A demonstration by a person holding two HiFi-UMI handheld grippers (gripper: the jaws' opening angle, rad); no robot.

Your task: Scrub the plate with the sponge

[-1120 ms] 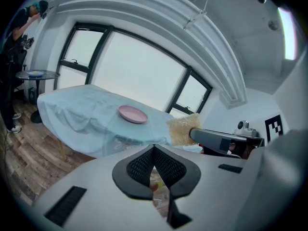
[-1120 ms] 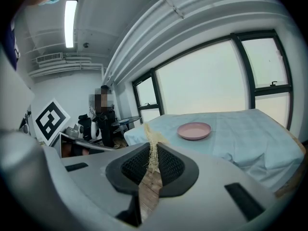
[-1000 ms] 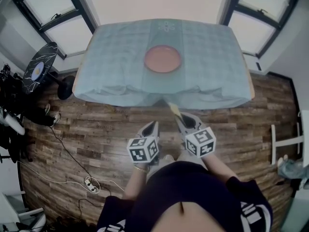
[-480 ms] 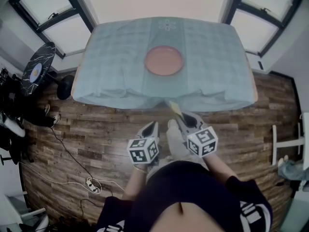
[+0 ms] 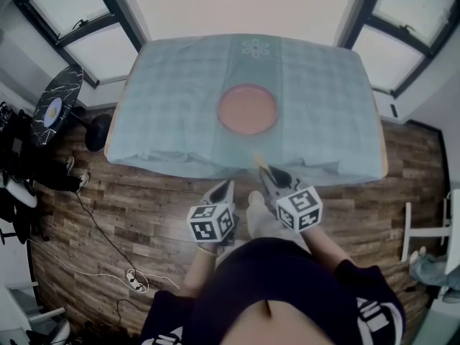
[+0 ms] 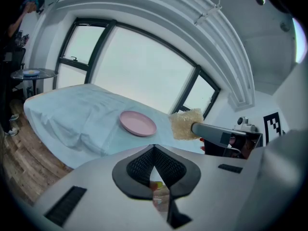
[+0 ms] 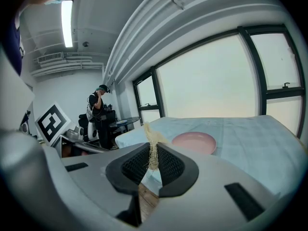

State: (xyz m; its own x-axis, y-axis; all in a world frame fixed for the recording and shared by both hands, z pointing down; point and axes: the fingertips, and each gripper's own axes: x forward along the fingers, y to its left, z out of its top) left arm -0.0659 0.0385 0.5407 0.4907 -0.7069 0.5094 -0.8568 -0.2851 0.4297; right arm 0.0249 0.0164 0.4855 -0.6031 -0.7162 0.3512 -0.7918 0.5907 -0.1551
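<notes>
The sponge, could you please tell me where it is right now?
The sponge is pinched in the right tool, held in the air by the table's near edge, with the pink plate beyond it.

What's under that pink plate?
The plate sits on a pale blue checked cloth that hangs down over the edges. Whatever the cloth is spread over is covered by it, so it cannot be seen.
</notes>
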